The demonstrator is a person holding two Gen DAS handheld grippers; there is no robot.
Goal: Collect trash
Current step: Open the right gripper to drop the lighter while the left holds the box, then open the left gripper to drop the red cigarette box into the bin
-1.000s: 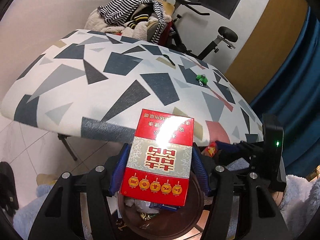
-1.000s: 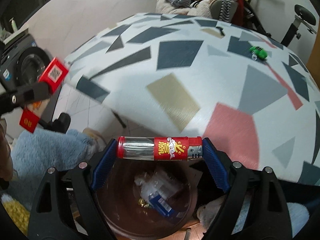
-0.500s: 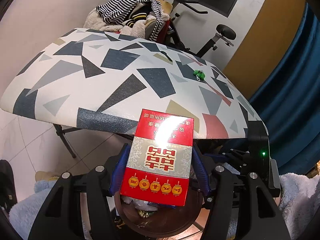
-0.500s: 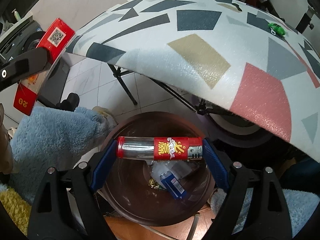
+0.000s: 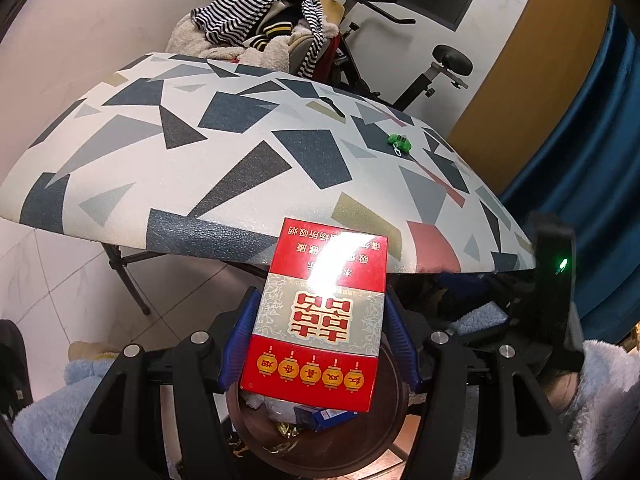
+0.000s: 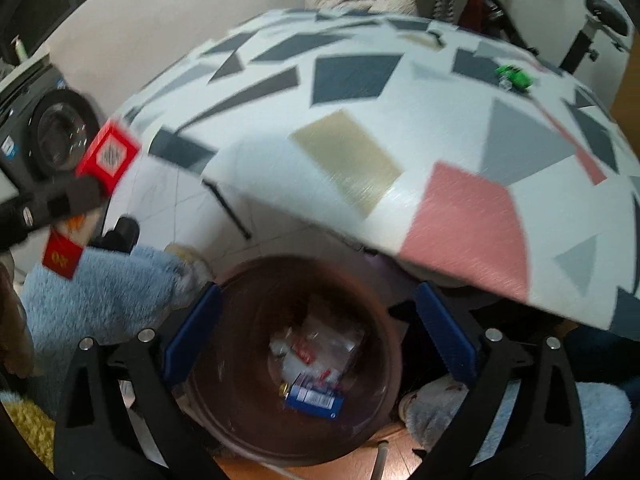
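The left gripper (image 5: 320, 336) is clamped by its blue pads on a red cigarette pack (image 5: 320, 312), held flat-faced toward the camera directly above a round brown bin (image 5: 320, 444) that stands on the floor below the table edge. The right gripper (image 6: 318, 340) has its blue pads spread apart with nothing between them, poised over the same brown bin (image 6: 248, 360). Inside the bin lie clear crumpled wrappers (image 6: 316, 344) and a small blue packet (image 6: 314, 398); whether a lighter is among them cannot be made out through the blur. A table with a geometric-patterned cover (image 5: 248, 148) overhangs the bin on its far side, its front lip close above both grippers, and a small green object (image 5: 398, 142) lies on the far part of the tabletop. Behind the table are a chair heaped with striped clothing (image 5: 260, 20) and an exercise bike (image 5: 432, 68). Blue fluffy fabric (image 6: 100, 288) sits just left of the bin, and the black folding legs of the table (image 5: 128, 280) reach the tiled floor beyond it.
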